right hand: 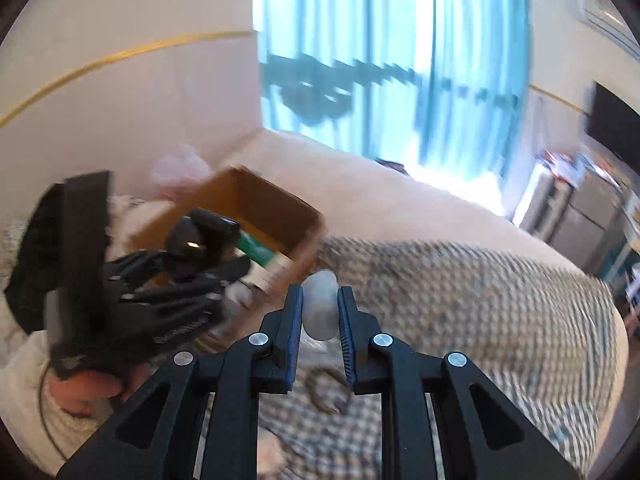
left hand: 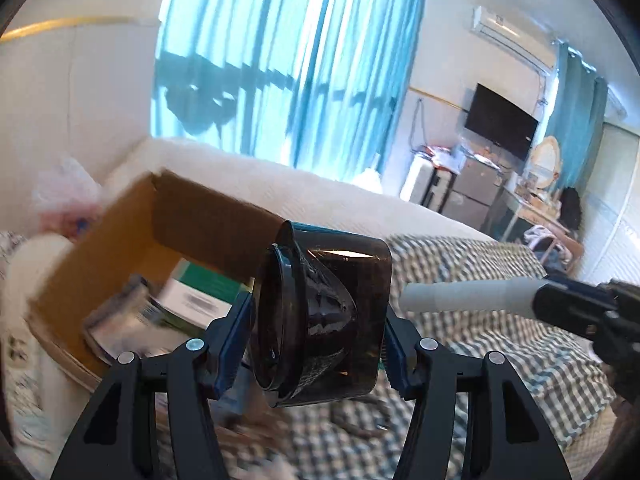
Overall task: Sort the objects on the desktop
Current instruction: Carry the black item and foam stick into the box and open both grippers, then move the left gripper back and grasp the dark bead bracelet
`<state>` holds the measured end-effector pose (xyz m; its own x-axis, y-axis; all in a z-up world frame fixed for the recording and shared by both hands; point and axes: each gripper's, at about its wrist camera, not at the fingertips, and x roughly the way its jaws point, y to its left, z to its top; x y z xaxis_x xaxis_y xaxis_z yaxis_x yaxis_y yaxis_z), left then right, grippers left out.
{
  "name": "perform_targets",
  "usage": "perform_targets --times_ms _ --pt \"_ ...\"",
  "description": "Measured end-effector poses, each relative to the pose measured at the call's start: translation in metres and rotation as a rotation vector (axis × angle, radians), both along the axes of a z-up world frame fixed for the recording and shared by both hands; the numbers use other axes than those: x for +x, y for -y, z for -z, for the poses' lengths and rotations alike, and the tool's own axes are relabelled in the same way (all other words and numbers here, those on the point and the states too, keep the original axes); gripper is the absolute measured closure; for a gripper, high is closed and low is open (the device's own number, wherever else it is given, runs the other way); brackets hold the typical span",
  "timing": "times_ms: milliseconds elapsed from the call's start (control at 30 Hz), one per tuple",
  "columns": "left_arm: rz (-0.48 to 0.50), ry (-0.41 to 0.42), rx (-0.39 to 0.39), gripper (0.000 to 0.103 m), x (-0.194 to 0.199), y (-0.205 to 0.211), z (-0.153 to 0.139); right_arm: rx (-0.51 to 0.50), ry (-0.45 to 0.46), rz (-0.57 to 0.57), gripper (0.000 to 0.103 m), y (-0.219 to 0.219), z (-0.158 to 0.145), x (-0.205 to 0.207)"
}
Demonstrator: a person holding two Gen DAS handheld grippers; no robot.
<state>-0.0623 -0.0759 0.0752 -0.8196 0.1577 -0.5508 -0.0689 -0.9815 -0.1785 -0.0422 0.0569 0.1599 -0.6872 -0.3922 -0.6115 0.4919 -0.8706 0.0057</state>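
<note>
Two objects held in the air on their way to the open cardboard box.

The dark translucent plastic cup with a black lid [left hand: 320,316] lay on its side, clear of the bed, clamped across its body between the fingers of the left gripper [left hand: 316,344], which stood about half open to span its width; it was probably held sideways because that was how it had been picked up. Just beyond it sat the brown cardboard box [left hand: 120,248], already holding a green-and-white carton [left hand: 200,292], the likely drop point. The pale grey plastic tube [right hand: 320,310] was pinched end-on between the nearly closed fingers of the right gripper [right hand: 320,316], above the checked bedspread [right hand: 460,300]. A cream blanket [left hand: 300,192] lay behind.
</note>
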Motion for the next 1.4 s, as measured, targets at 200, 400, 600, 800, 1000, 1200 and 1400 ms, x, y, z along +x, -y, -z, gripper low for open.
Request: perform_targets --times_ms 200,400,600,800,1000,1200,1400 --pt "-0.122 -0.008 -0.013 0.043 0.0 0.057 0.009 -0.013 0.061 -0.094 0.086 0.07 0.021 -0.034" --pt "-0.193 0.032 -0.011 0.043 -0.015 0.087 0.037 -0.002 0.097 -0.079 0.082 0.102 0.05 -0.067" --pt "-0.219 0.062 -0.01 0.007 -0.024 0.092 0.054 -0.024 0.085 -0.014 0.048 0.085 0.044 -0.078" --pt "-0.201 0.036 -0.07 0.003 -0.014 0.074 0.047 0.005 0.054 0.036 0.043 0.042 0.038 -0.055" --pt "-0.076 -0.002 -0.154 0.0 0.006 0.022 0.039 0.056 0.081 0.085 0.043 -0.019 0.039 -0.021" --pt "0.103 0.045 -0.106 0.0 0.022 -0.026 0.042 0.101 0.153 0.148 0.043 -0.067 0.062 -0.013" --pt "0.171 0.142 -0.107 0.0 0.021 -0.062 0.067 0.08 0.194 0.169 0.043 -0.097 0.093 -0.029"
